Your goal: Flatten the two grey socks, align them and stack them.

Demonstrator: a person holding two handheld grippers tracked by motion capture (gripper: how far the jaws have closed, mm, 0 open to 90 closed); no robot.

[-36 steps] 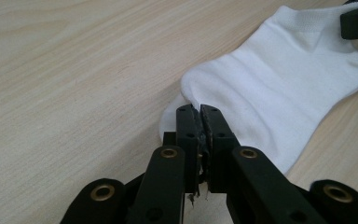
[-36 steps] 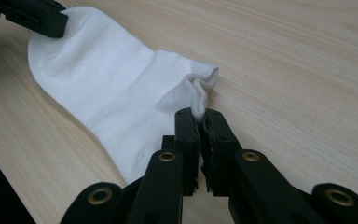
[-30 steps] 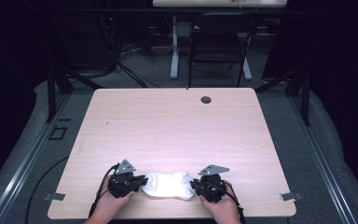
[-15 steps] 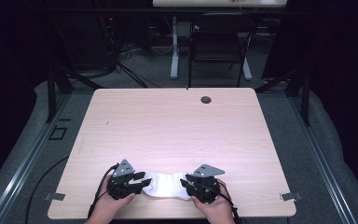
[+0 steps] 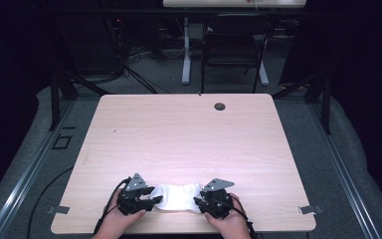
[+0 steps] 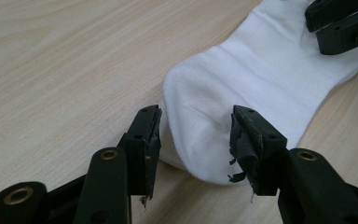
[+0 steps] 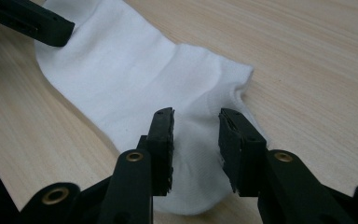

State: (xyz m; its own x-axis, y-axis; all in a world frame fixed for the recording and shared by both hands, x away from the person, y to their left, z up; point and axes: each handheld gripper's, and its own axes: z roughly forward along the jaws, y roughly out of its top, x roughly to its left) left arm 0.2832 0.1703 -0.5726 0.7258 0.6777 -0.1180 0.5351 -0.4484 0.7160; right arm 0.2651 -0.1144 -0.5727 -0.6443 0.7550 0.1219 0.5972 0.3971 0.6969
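A white sock (image 5: 178, 197) lies flat near the front edge of the wooden table (image 5: 189, 134), between both grippers. My left gripper (image 5: 151, 201) is at its left end. In the left gripper view the rounded end of the sock (image 6: 242, 79) sits between the spread jaws of the left gripper (image 6: 196, 119); they have just been opening and the pads stand off the cloth. My right gripper (image 5: 199, 202) is at the right end. Its jaws have also just been opening, and the right gripper (image 7: 196, 116) straddles the sock (image 7: 135, 70) without pinching it.
A small dark grommet (image 5: 220, 106) sits near the table's far edge. Beyond the table stand a black chair (image 5: 234, 45) and a white desk leg (image 5: 186, 50) among floor cables. Metal brackets (image 5: 308, 209) stick out at the front corners.
The right gripper has shifted a little left toward the left one. The sock between them looks shorter and slacker than a second ago.
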